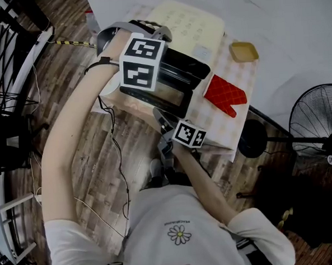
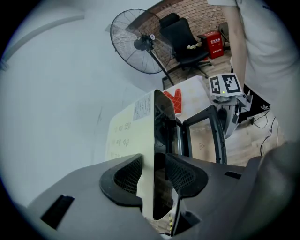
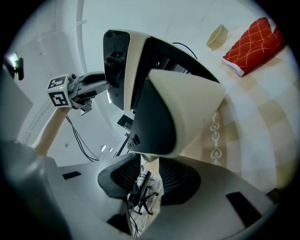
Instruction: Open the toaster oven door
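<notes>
Just ahead of and above the right gripper (image 3: 150, 165), jaws parted and empty: cream door handle (image 3: 187, 108), door (image 1: 175, 95) already swung open. Left gripper (image 2: 153, 171), farther from the handle, clenched on the toaster oven (image 2: 124, 129) casing edge.

Red quilted oven mitt (image 1: 225, 96) is lying flat on the checked cloth of your worktop (image 1: 217, 124). A little yellow dish (image 1: 244, 51) sits apart from it, up by the far corner. Off to your right a big floor fan (image 1: 321, 119) stands on the wood floor (image 1: 94, 156). There's also a black office chair (image 2: 183, 40) by the brick wall, red box (image 2: 215, 45) just beside it.
</notes>
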Action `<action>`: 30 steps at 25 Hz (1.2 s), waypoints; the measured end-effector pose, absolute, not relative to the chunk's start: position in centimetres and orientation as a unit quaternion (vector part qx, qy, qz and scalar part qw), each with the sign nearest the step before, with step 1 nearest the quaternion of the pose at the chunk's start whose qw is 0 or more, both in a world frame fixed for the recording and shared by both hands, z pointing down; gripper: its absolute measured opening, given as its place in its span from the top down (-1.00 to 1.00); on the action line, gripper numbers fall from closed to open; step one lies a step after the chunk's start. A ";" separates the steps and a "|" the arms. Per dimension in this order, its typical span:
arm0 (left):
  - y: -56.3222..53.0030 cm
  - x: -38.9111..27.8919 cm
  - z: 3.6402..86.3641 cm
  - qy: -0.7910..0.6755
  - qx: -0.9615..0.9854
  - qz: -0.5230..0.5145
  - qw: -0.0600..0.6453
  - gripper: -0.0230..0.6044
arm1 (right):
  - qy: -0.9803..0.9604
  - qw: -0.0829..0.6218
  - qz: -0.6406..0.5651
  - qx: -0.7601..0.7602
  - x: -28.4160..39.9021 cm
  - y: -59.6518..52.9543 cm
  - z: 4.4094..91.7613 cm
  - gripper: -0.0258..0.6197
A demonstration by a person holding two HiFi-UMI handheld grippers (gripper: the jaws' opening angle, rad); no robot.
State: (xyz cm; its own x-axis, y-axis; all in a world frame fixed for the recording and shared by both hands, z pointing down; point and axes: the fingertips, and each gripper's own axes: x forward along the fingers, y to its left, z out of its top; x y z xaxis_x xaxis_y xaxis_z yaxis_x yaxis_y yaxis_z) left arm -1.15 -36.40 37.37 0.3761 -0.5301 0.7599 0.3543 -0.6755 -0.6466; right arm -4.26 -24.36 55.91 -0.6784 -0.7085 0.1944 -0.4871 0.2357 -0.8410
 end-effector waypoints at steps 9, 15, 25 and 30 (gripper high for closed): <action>-36.4 -1.1 37.4 0.066 -0.729 -0.551 0.400 0.38 | 0.796 0.044 -0.458 -0.394 -4.6 -23.7 58.4 0.59; -36.3 -1.1 37.4 0.071 -0.728 -0.551 0.400 0.38 | 0.797 0.006 -0.450 -0.402 -4.7 -23.2 60.0 0.57; -36.3 -1.2 37.2 0.074 -0.732 -0.547 0.399 0.38 | 0.762 -0.010 -0.483 -0.432 -4.8 -22.1 62.8 0.63; -36.4 -1.2 37.3 0.075 -0.733 -0.545 0.399 0.38 | 0.759 -0.010 -0.487 -0.433 -4.8 -22.1 63.0 0.64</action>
